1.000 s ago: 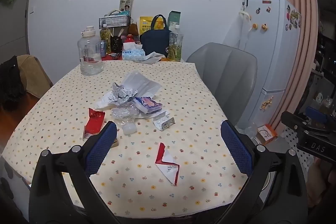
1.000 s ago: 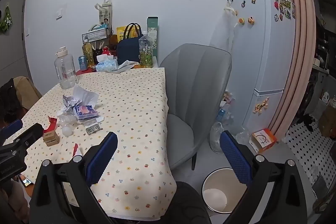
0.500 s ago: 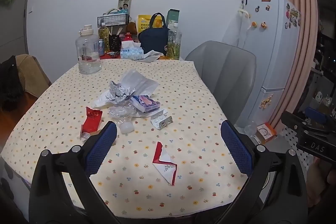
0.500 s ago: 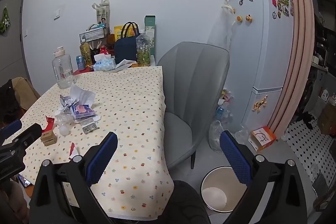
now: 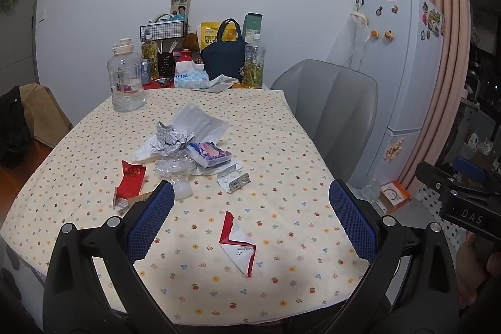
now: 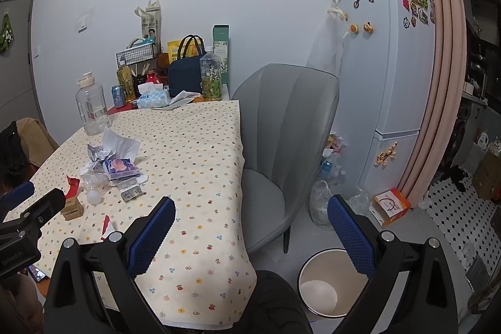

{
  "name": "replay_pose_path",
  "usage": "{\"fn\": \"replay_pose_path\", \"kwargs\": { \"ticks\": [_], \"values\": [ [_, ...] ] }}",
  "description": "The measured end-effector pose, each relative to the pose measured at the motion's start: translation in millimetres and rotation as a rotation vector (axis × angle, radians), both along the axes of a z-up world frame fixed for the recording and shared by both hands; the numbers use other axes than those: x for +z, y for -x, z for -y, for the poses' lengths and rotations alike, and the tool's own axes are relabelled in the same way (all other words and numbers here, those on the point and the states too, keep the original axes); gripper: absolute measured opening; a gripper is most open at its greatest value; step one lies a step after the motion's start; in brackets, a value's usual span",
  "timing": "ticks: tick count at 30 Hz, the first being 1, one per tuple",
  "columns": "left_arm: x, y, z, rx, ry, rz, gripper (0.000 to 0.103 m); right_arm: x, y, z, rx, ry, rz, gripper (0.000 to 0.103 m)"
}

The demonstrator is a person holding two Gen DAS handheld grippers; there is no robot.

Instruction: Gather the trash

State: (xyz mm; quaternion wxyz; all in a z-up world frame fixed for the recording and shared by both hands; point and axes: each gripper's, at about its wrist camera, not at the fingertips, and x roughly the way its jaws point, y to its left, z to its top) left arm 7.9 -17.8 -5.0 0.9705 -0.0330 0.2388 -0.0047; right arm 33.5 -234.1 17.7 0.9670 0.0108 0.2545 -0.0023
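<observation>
Trash lies on the flowered tablecloth [image 5: 281, 146]: a torn red-and-white wrapper [image 5: 238, 243] nearest me, a red packet [image 5: 130, 182], a blister pack [image 5: 234, 180], a purple pouch [image 5: 209, 154], crumpled foil [image 5: 172, 138], white paper [image 5: 200, 122] and clear plastic [image 5: 173, 168]. My left gripper [image 5: 249, 221] is open and empty above the near table edge, the torn wrapper between its fingers. My right gripper [image 6: 250, 235] is open and empty at the table's right corner, above a white trash bin [image 6: 325, 287] on the floor. The pile also shows in the right wrist view [image 6: 116, 166].
A grey chair [image 6: 291, 130] stands at the table's right side. A large water jug [image 5: 125, 80], bottles, a tissue box [image 5: 191, 79] and a navy bag [image 5: 224, 58] crowd the far end. A fridge [image 6: 391, 83], plastic bags and an orange box [image 6: 391, 204] stand beyond.
Both grippers have drifted slightly; the left view shifted a little toward the table and the trash sits lower in frame. Both stay open and empty.
</observation>
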Motion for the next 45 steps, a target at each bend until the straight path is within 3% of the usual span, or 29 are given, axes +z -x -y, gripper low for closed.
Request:
{"fn": "replay_pose_path", "kwargs": {
  "ticks": [33, 45],
  "values": [
    [4.3, -4.3, 4.4, 0.003, -0.004, -0.006, 0.098, -0.2, -1.1, 14.6, -0.032, -0.012, 0.010, 0.095],
    [2.6, -9.8, 1.8, 0.028, 0.008, -0.016, 0.098, -11.5, -8.5, 30.9, -0.049, -0.063, -0.015, 0.095]
  ]
}}
